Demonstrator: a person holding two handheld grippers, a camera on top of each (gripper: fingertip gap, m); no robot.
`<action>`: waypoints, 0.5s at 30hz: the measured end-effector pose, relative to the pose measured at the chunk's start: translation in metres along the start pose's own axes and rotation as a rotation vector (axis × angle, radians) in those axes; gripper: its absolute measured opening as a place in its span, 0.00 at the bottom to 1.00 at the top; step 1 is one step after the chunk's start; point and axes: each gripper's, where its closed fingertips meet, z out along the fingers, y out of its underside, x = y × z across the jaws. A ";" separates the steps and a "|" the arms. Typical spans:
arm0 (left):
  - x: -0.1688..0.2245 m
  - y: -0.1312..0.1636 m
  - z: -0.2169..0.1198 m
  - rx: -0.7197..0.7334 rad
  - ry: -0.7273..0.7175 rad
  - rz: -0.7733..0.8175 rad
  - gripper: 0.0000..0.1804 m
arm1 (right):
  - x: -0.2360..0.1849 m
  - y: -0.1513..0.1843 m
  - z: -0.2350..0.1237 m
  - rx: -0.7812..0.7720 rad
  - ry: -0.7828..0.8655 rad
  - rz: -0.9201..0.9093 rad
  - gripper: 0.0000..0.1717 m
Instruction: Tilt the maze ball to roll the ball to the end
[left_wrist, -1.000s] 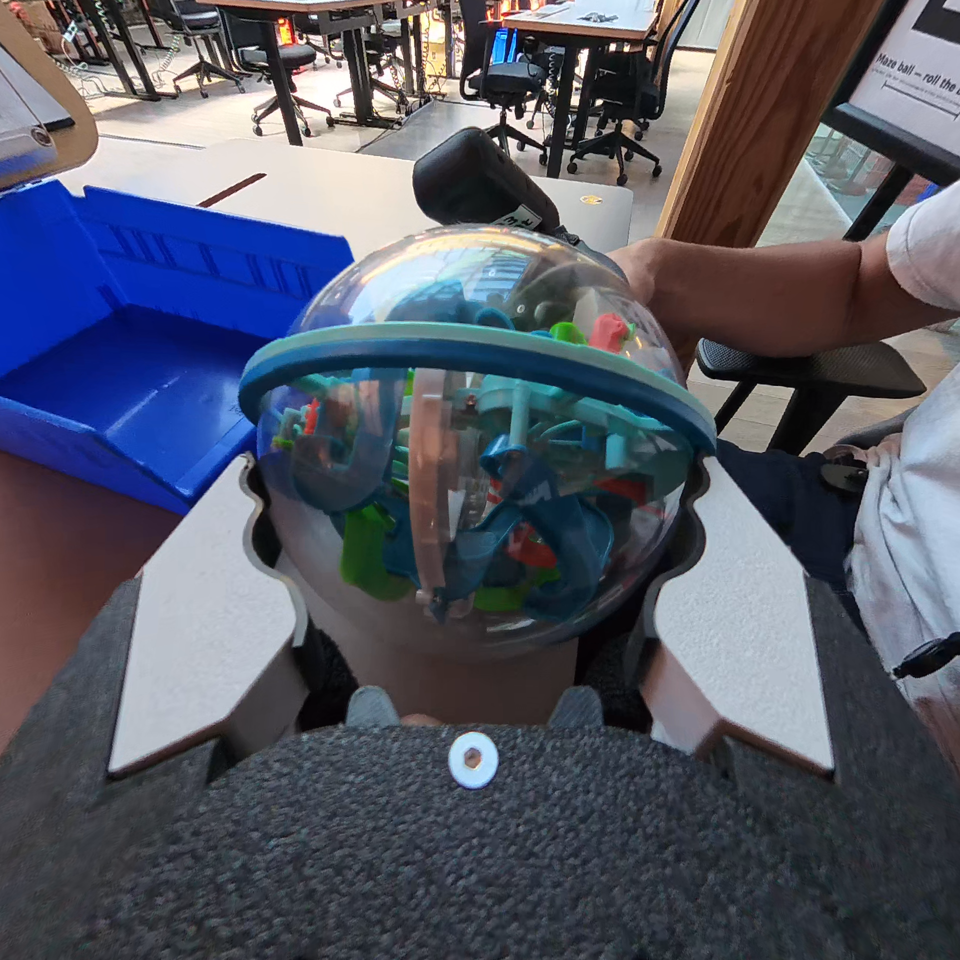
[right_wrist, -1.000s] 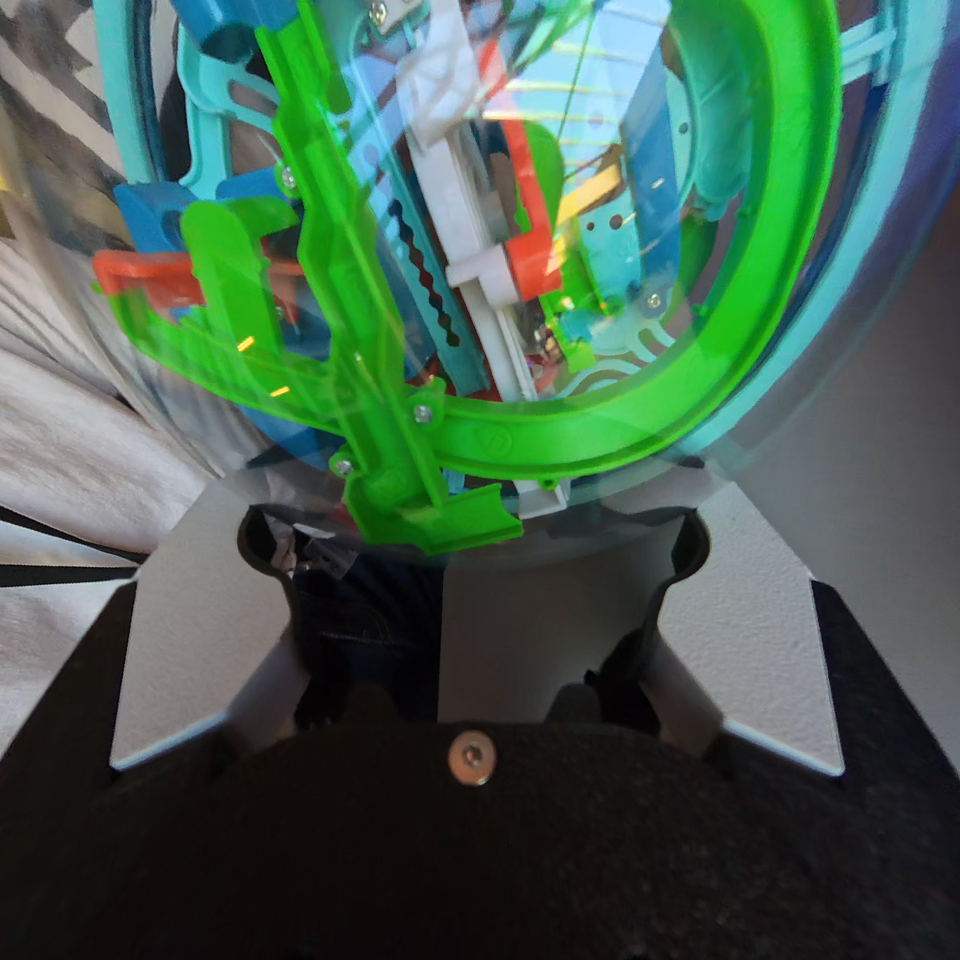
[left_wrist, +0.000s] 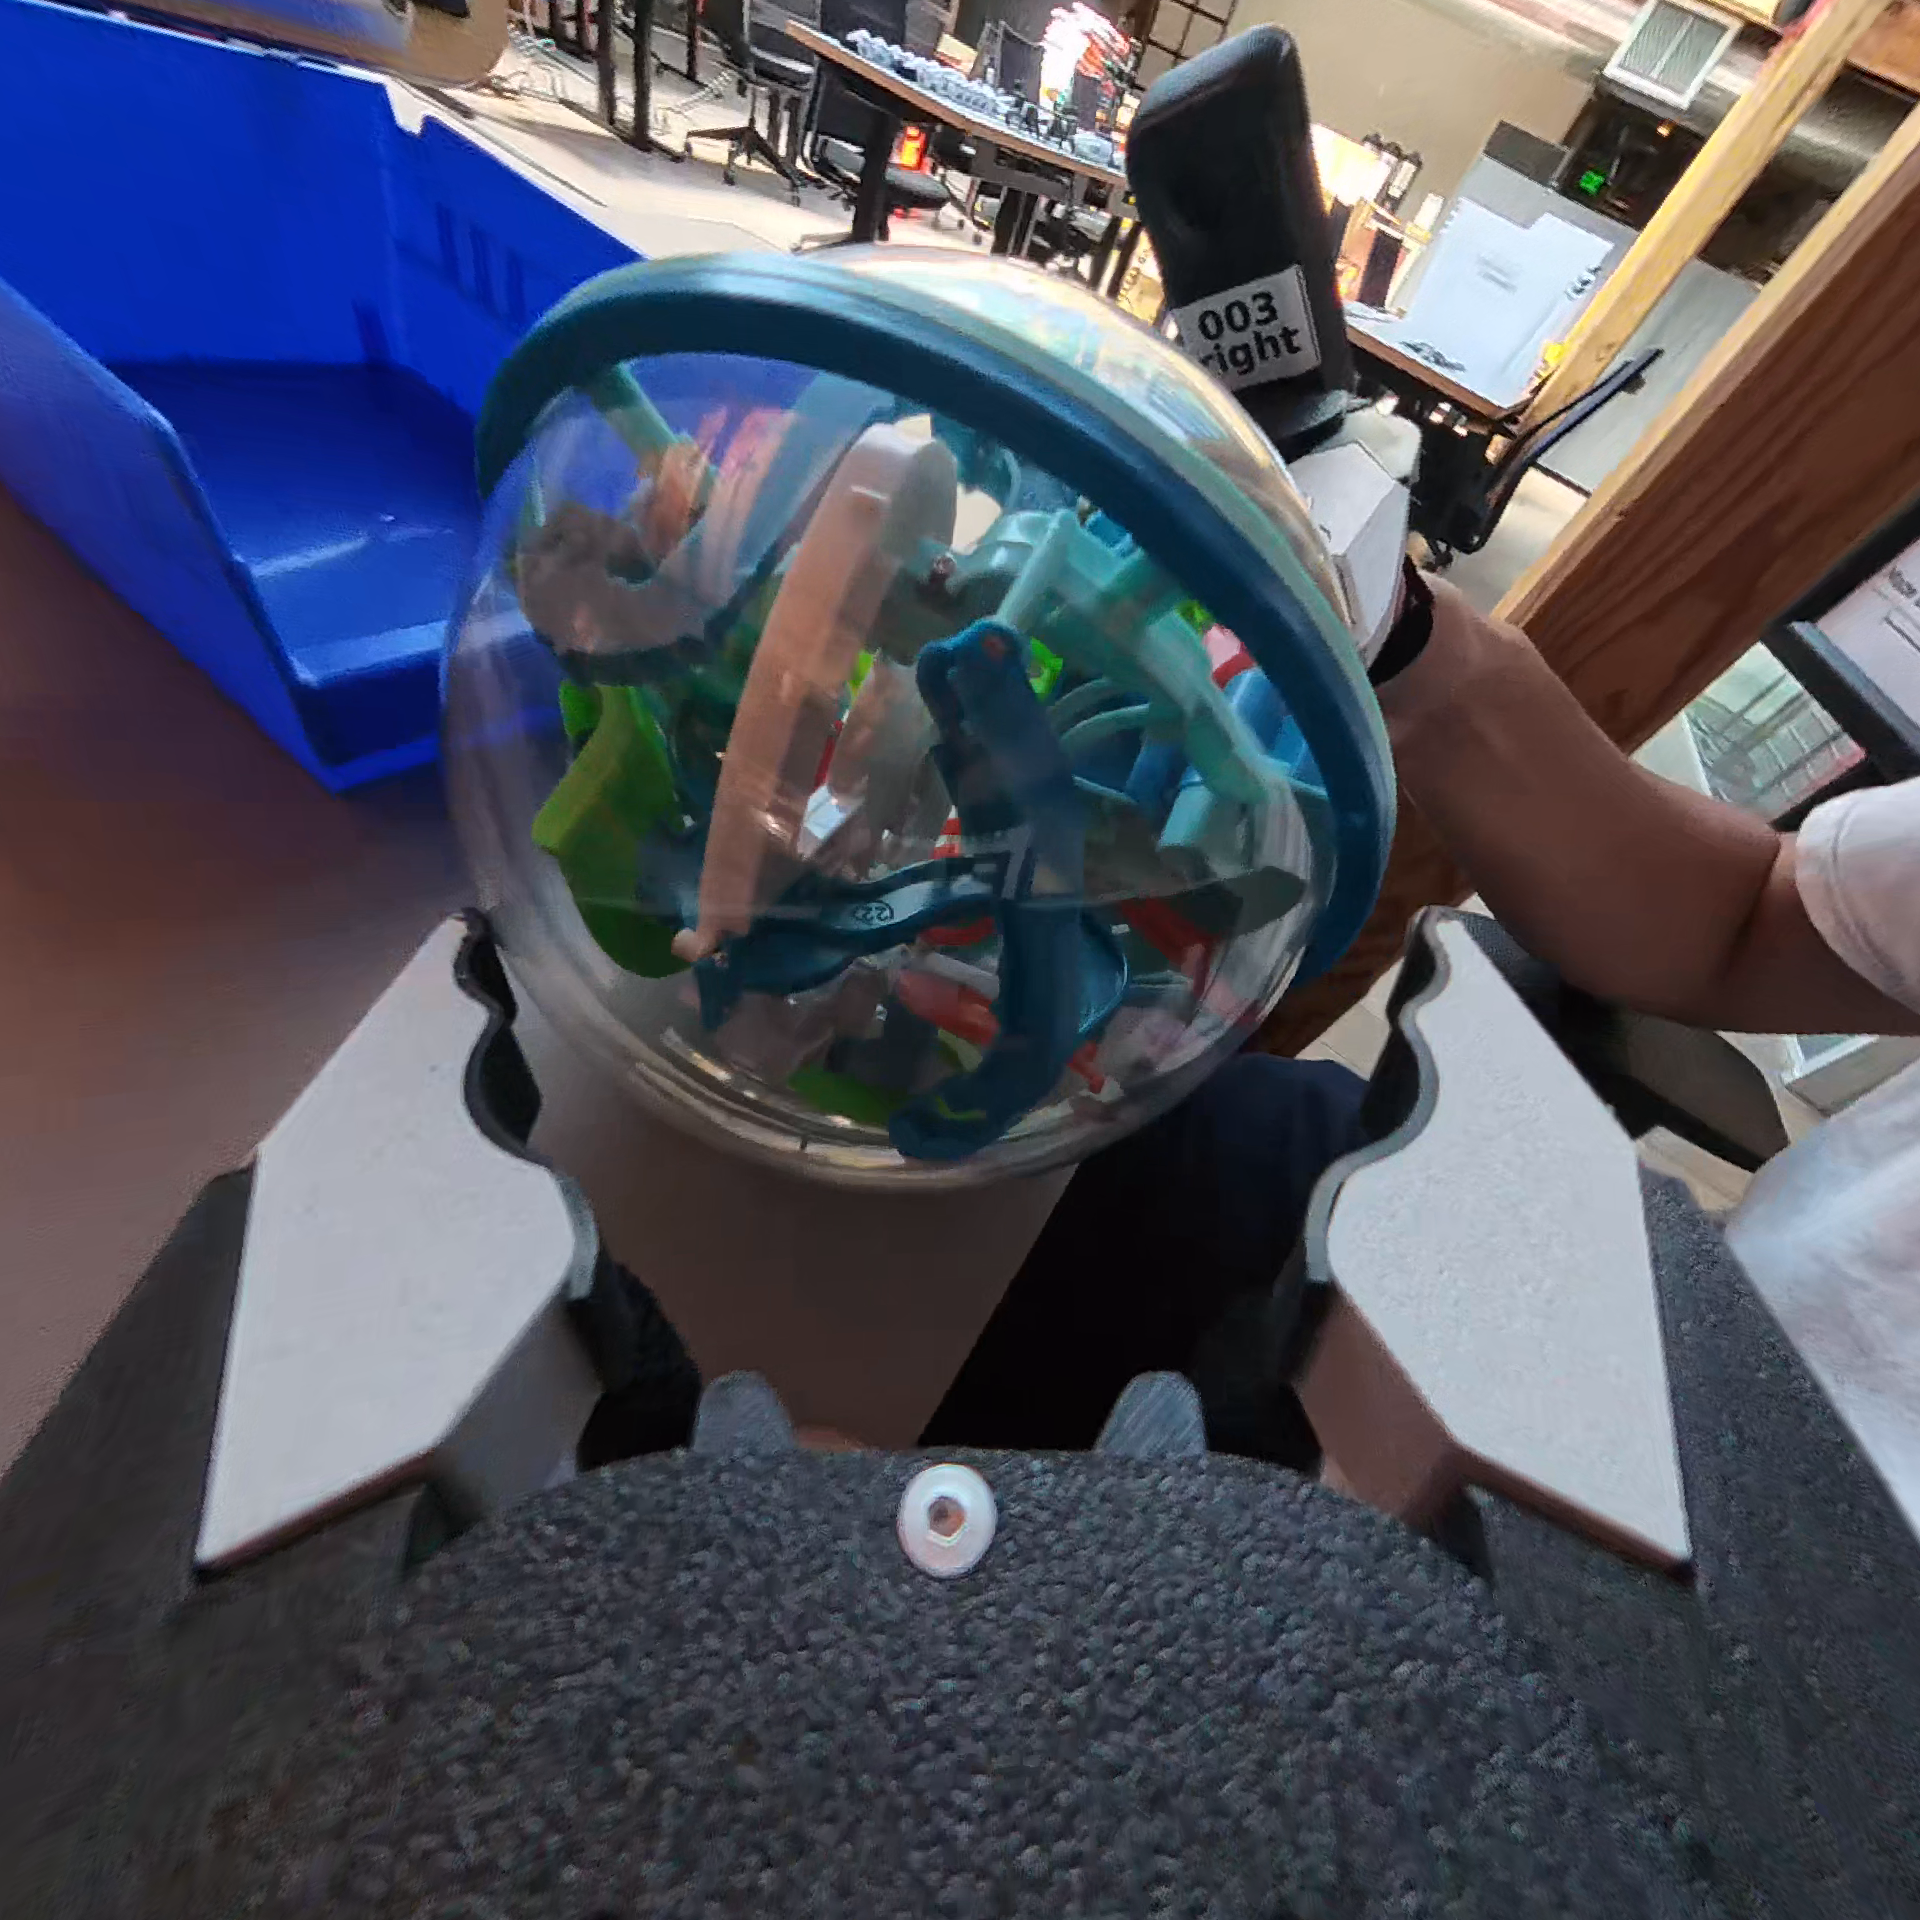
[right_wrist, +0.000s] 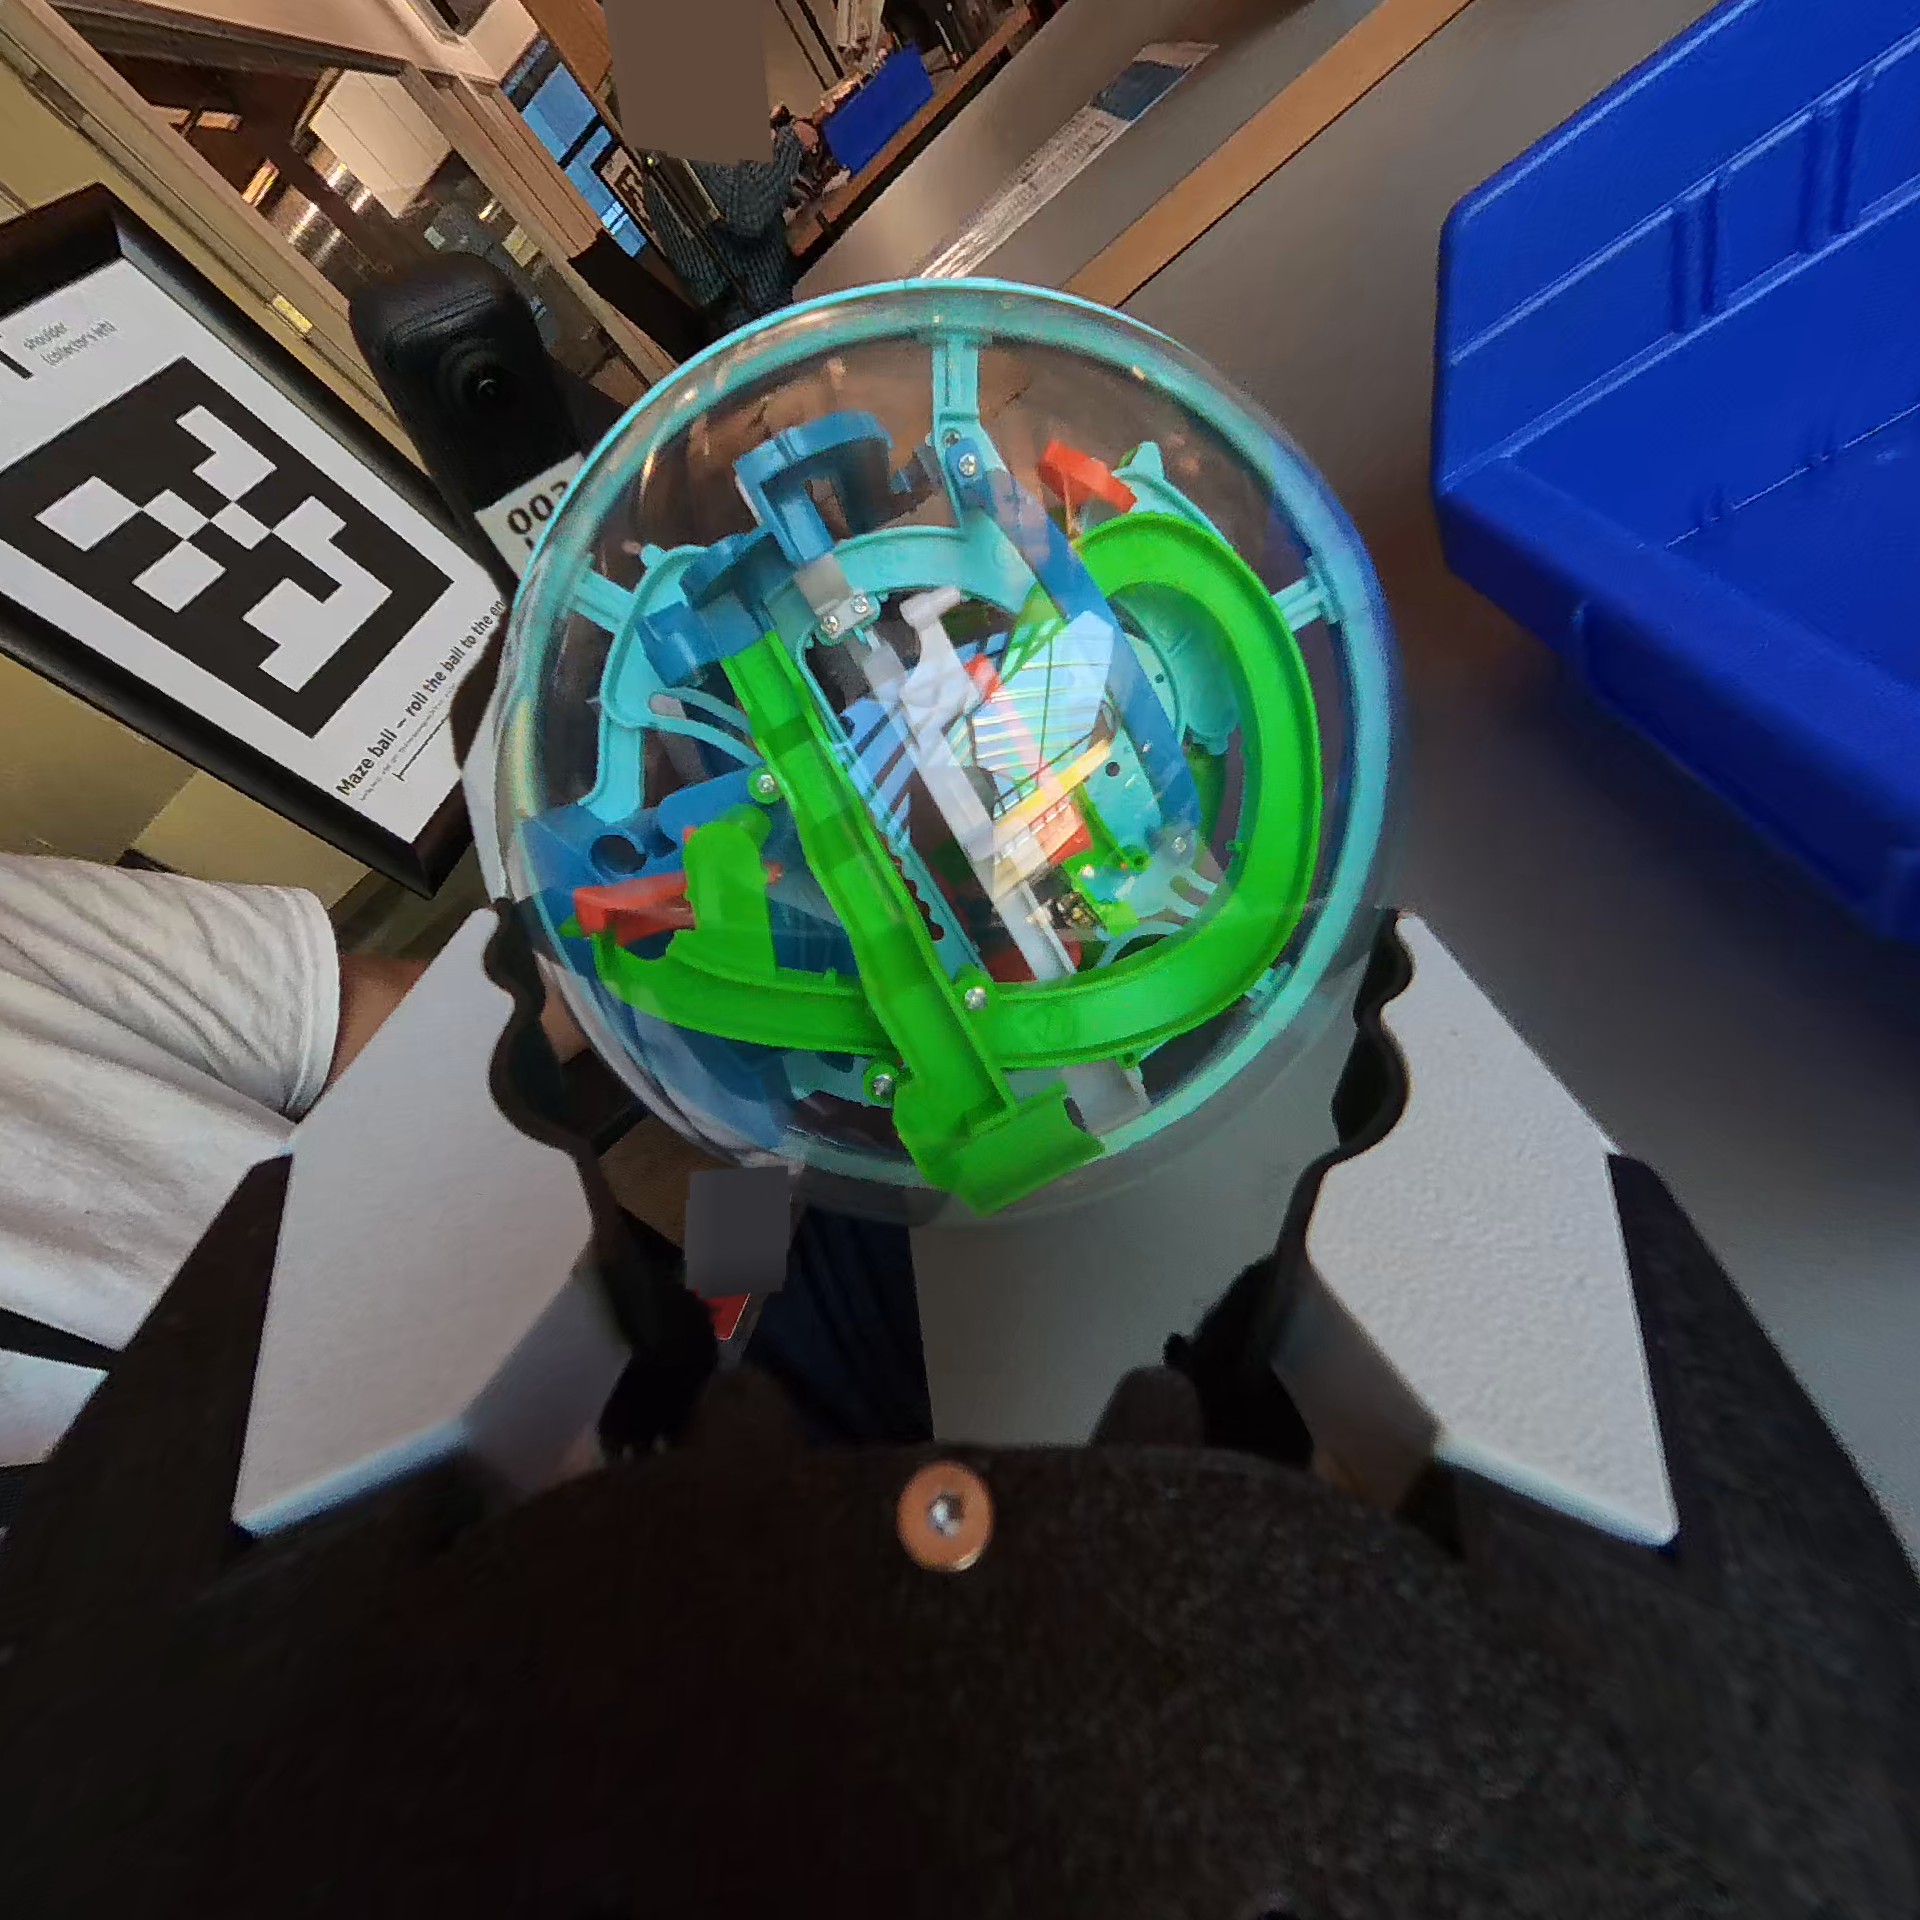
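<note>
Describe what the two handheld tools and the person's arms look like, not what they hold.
Each tool has two broad, flat, pale grey fingers with wavy black-edged inner tips, on a dark speckled body with a round fastener. The right tool matches, and from the left view shows an upright black camera housing with a white sticker. The person wears a white short sleeve.

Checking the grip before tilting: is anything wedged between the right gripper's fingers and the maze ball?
Nothing visible. The maze ball sits directly between the right gripper's fingers, both pads against its clear shell; the blue bin lies apart, off to the side.
</note>
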 end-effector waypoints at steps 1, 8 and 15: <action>-0.001 -0.001 0.002 -0.003 -0.018 -0.004 0.88 | -0.001 0.000 0.000 -0.002 0.006 -0.002 0.87; -0.005 -0.002 0.003 -0.082 -0.024 0.063 0.88 | -0.003 0.005 0.004 -0.036 0.056 -0.027 0.87; -0.007 -0.010 -0.003 -0.138 -0.009 0.143 0.88 | -0.005 0.008 0.009 -0.045 0.040 -0.008 0.87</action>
